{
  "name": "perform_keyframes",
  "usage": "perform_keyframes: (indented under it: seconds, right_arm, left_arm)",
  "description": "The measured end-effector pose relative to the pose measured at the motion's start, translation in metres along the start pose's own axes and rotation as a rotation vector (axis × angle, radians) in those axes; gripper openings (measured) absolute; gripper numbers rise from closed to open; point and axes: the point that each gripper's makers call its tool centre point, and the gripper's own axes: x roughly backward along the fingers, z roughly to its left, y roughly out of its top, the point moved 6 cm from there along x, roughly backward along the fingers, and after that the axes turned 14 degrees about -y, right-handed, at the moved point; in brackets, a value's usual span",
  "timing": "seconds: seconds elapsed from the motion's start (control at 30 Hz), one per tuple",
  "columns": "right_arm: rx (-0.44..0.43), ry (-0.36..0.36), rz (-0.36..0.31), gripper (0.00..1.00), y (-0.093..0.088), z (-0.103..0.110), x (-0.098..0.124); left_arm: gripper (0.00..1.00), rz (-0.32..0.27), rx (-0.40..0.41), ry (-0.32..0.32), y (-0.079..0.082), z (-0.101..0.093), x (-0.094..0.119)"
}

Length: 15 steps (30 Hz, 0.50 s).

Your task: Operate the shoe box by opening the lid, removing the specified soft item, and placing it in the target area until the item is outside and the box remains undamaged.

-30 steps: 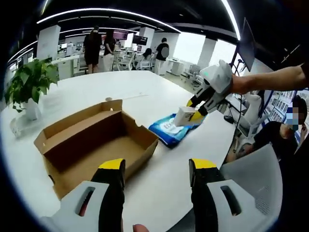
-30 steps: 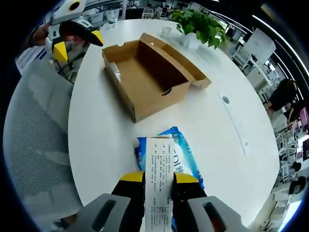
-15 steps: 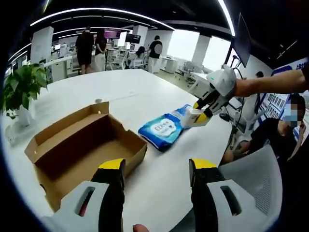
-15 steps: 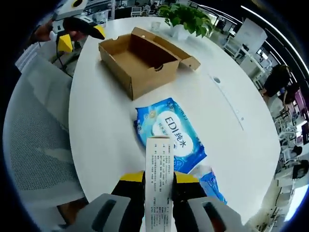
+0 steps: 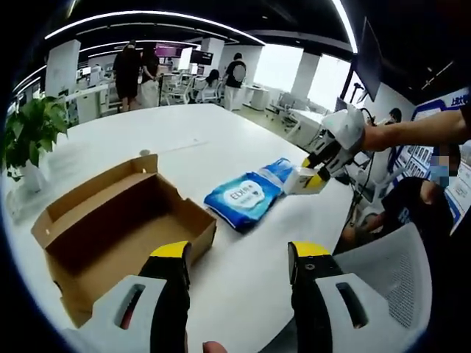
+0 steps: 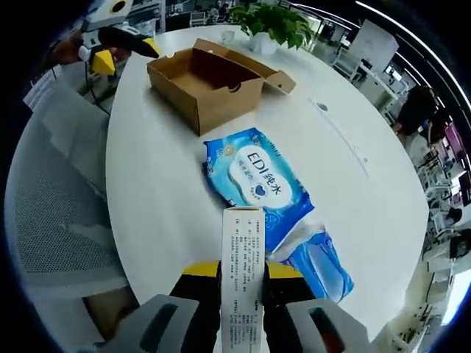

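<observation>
An open brown cardboard shoe box (image 5: 110,232) (image 6: 204,81) sits on the white round table (image 5: 243,272), its lid folded back. A blue wet-wipes pack (image 5: 243,200) (image 6: 256,176) lies flat on the table beside the box. My right gripper (image 6: 242,276) (image 5: 318,170) is shut on a small white printed carton (image 6: 242,257) (image 5: 300,181), held above the table past the pack. My left gripper (image 5: 237,259) (image 6: 118,44) stands open near the box's front edge with nothing between its fingers.
A second blue pack (image 6: 313,257) lies partly under the wipes. A potted plant (image 5: 29,136) (image 6: 274,23) stands at the far side of the box. A mesh chair (image 6: 59,198) (image 5: 386,257) is at the table's edge. People stand in the office behind.
My right gripper has drawn back from the box with the white carton, so the wipes pack and a second blue pack now show in front of it. The left gripper stays open.
</observation>
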Motion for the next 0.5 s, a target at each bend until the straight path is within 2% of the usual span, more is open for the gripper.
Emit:
perform_keyframes:
  seconds: [0.17,0.33,0.5]
  right_arm:
    - [-0.025,0.001,0.002,0.17,-0.0044,-0.0022,-0.0013]
    - [-0.012,0.008,0.006,0.17,-0.0038,-0.0002,0.0001]
    - [-0.008,0.008,-0.002,0.17,-0.0027,-0.0072,0.0022]
  left_arm:
    - [0.54,0.002,0.008,0.004,-0.0012,-0.0019,-0.0022]
    - [0.54,-0.001,0.014,0.017,0.0001,-0.0003,-0.0027]
    - [0.54,0.002,0.021,0.03,-0.0015,0.0002,-0.0029]
